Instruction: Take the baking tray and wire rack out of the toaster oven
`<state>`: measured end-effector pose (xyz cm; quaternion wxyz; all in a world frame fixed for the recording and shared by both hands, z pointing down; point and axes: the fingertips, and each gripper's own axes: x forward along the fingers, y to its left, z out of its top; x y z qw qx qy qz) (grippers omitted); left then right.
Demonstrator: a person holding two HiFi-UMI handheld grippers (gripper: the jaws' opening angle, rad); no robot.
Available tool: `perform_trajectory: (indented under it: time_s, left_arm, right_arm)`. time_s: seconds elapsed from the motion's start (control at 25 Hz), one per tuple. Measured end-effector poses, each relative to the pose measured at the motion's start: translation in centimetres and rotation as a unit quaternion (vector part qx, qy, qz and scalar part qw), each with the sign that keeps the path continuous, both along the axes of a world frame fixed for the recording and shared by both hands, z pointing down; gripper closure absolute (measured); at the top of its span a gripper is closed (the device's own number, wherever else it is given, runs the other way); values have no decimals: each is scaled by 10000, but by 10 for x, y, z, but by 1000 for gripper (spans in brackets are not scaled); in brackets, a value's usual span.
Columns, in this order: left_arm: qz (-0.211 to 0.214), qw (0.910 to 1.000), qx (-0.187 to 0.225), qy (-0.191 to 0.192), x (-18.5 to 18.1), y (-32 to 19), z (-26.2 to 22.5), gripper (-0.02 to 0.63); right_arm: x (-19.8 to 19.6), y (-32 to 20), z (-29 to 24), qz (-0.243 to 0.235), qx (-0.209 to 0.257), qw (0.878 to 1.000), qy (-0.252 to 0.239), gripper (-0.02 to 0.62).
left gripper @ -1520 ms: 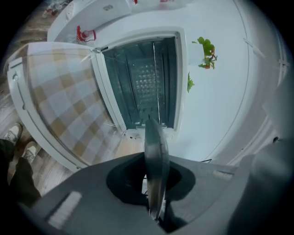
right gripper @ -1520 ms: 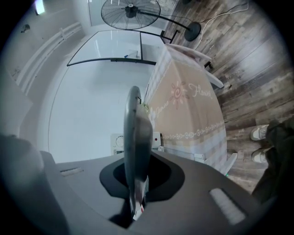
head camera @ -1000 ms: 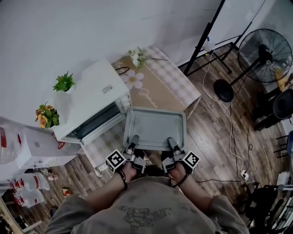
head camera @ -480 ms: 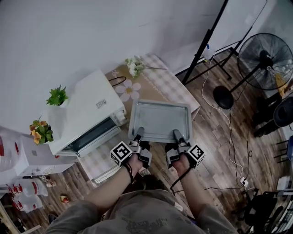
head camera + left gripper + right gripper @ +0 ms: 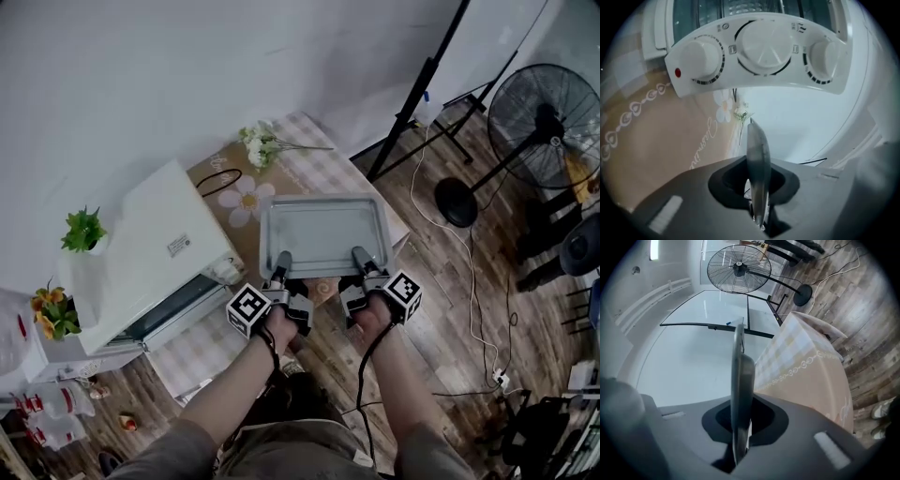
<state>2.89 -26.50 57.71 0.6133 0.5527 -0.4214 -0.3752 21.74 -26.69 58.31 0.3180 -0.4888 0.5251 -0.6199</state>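
Note:
The grey baking tray (image 5: 323, 234) hangs level over the table's right half, clear of the white toaster oven (image 5: 141, 262). My left gripper (image 5: 281, 266) is shut on its near rim at the left, and my right gripper (image 5: 361, 259) is shut on the same rim at the right. The left gripper view shows the tray's rim (image 5: 758, 154) edge-on between the left gripper's (image 5: 758, 192) jaws, with the oven's knob panel (image 5: 764, 47) beyond. The right gripper view shows the rim (image 5: 740, 390) pinched in the right gripper (image 5: 739, 432). The oven's mouth (image 5: 173, 307) is dark; I cannot make out the wire rack.
A tan flower-print cloth covers the table (image 5: 225, 202), with a flower sprig (image 5: 258, 141) at its far edge. A potted plant (image 5: 82, 228) stands left of the oven. To the right stand a floor fan (image 5: 553, 122) and a black stand (image 5: 412, 94); cables lie on the wood floor.
Both grippers have carried the tray to the right, away from the oven's mouth and over the table's right part. The grip on the near rim has stayed the same.

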Motion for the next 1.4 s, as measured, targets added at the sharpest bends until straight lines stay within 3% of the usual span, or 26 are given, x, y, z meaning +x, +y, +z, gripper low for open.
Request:
perform_trajectory:
  time_s: [0.2, 0.56, 0.84, 1.12, 1.24, 1.4]
  left_arm:
    - [-349, 9992, -135, 115, 8, -23, 27, 568]
    - [-644, 9967, -440, 226, 7, -49, 69, 561]
    - [-1185, 9901, -687, 305, 0, -68, 83, 565]
    - [-1136, 9923, -485, 86, 2, -86, 84, 550]
    - [-897, 9947, -494, 105, 12, -86, 80, 451]
    - [-572, 9952, -770, 177, 17, -77, 82, 439]
  right_arm:
    - [11, -28, 30, 299, -229, 9993, -22, 568]
    - [10, -65, 65, 37, -599, 9980, 196, 568]
    - [5, -87, 83, 80, -765, 9969, 179, 566]
    - [6, -111, 99, 289, -956, 9947, 250, 565]
    - [10, -122, 103, 427, -1030, 9930, 386, 560]
    - [3, -133, 106, 467, -1018, 9923, 527, 558]
